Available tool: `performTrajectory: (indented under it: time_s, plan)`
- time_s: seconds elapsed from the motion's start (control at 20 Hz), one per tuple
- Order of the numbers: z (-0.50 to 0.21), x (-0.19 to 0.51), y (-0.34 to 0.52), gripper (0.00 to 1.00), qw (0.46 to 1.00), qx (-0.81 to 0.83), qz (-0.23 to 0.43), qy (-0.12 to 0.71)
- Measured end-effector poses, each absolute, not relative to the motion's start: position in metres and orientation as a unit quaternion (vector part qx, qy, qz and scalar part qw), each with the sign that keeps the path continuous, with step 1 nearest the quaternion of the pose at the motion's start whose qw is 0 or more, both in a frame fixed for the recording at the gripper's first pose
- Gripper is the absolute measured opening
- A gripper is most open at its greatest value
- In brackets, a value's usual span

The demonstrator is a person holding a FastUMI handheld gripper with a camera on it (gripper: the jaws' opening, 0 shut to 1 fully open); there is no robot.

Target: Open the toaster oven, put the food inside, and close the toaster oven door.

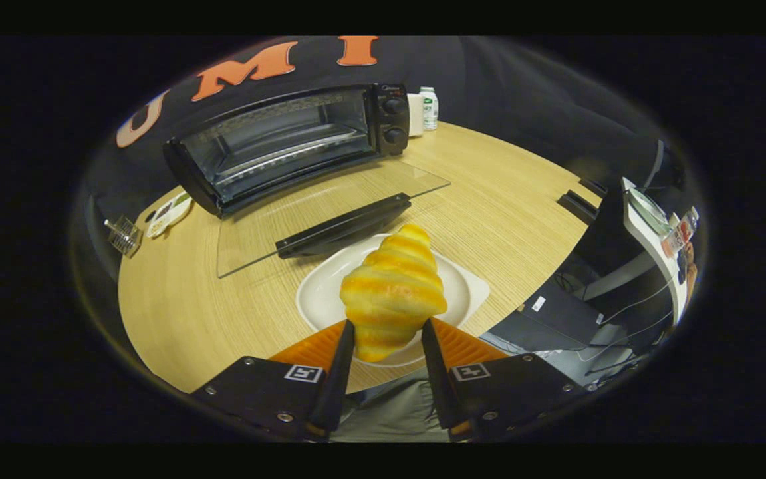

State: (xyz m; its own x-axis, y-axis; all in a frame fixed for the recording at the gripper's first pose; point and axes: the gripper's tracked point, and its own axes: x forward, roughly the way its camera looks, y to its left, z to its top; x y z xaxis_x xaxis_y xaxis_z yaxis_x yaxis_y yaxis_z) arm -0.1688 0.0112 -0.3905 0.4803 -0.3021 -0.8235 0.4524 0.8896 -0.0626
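A yellow croissant (393,289) sits between my two fingers, and my gripper (388,326) is shut on its near end. It hangs over a white plate (320,299) on the wooden table (509,199). Beyond the plate stands the black toaster oven (290,143). Its glass door (330,213) lies folded down flat toward me, with the black door handle (343,226) just past the croissant's tip. The oven's inside, with its wire rack, stands exposed.
A small white bottle (429,108) stands right of the oven by its knobs. A clear holder (124,236) and a packet (169,214) lie at the table's left edge. A white shelf with items (655,226) stands off the table to the right.
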Motion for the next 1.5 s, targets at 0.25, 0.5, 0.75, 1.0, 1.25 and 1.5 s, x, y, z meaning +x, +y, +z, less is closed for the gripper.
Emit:
performTrajectory:
  time_s: [0.25, 0.5, 0.75, 1.0, 1.25, 1.5]
  plan:
    - [-0.351, -0.154, 0.009, 0.56, 0.878, 0.104, -0.200, 0.422]
    - [-0.316, -0.126, 0.012, 0.55, 0.898, 0.125, -0.160, 0.390]
    - [-0.305, -0.084, 0.031, 0.44, 0.916, 0.148, -0.081, 0.364]
    - [-0.295, -0.059, 0.029, 0.43, 0.924, 0.147, -0.045, 0.351]
    - [-0.290, -0.055, 0.023, 0.39, 0.924, 0.159, -0.034, 0.347]
    - [-0.283, -0.048, 0.013, 0.29, 0.926, 0.171, -0.031, 0.336]
